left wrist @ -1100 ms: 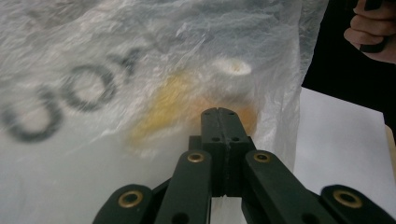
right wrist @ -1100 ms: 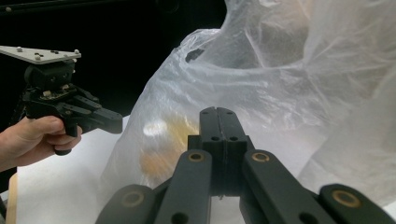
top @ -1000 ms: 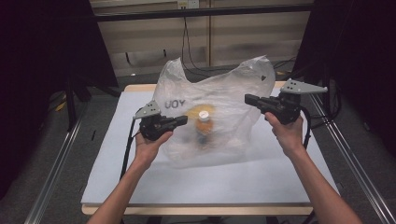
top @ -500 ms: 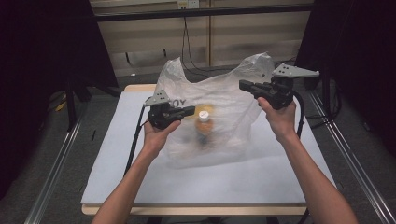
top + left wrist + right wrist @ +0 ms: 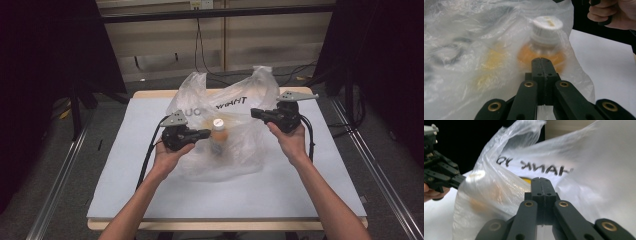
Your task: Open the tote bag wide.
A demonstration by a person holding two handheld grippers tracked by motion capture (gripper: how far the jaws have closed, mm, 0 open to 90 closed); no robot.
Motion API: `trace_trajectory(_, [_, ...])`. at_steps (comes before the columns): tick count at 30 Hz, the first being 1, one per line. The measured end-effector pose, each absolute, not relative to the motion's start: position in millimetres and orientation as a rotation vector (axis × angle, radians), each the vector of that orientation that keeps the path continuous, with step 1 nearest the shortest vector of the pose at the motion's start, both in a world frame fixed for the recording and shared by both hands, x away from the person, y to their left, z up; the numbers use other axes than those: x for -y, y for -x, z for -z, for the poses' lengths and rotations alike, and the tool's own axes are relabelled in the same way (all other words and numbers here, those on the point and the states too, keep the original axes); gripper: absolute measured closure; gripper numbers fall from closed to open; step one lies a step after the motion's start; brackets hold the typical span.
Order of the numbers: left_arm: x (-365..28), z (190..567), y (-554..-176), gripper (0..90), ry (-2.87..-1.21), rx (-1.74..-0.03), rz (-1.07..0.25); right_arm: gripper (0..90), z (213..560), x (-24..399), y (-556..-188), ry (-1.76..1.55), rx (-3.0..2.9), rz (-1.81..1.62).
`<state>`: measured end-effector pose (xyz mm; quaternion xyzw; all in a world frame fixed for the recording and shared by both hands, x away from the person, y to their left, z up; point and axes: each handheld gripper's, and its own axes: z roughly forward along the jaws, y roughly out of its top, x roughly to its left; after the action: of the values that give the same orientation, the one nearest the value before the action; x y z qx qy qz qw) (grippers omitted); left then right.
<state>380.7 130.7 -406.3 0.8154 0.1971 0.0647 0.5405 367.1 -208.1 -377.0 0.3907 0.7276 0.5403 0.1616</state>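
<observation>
The plastic bag (image 5: 220, 135) stands on the white table (image 5: 125, 190), slumped toward the far middle, with an orange-filled bottle (image 5: 218, 134) upright inside it. Compared with a second ago, both hands have come down: the bag was held higher and puffed out then, and now it has sagged so that its bottom spreads on the table and the bottle's white cap (image 5: 547, 25) pokes up against the film. That reads as the bag being set down with its load, so the carrying step looks about done and letting go would come next.

The left hand-held gripper (image 5: 205, 133) has its jaws pressed fully together at the bag's left side, right in front of the bottle; whether a fold of film is pinched between them I cannot tell. The right hand-held gripper (image 5: 256, 112) is likewise clamped tight at the bag's right upper edge, again with no clear sign of film in its bite.

The bag is thin, translucent, crinkled and glossy, printed with dark mirrored lettering (image 5: 534, 166). The bottle is clear plastic, round-shouldered, with a ribbed cap.
</observation>
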Motion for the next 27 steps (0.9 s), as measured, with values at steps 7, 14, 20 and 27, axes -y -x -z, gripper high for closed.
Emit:
trace_trajectory(7, [-134,430,-378,90.0,-2.015,-0.469,-0.128,90.0,399,194,-365,-1.105,-2.163,-1.529])
trace_trajectory(14, [-127,446,-376,90.0,-2.075,-0.467,-0.127,90.0,411,178,-358,-1.074,-2.236,-1.545])
trace_trajectory(20, [-126,464,-383,90.0,-2.111,-0.53,-0.1,90.0,428,166,-350,-1.04,-2.32,-1.533])
trace_trajectory(27, [-137,480,-393,90.0,-2.142,-0.604,-0.095,90.0,449,158,-348,-1.04,-2.401,-1.475])
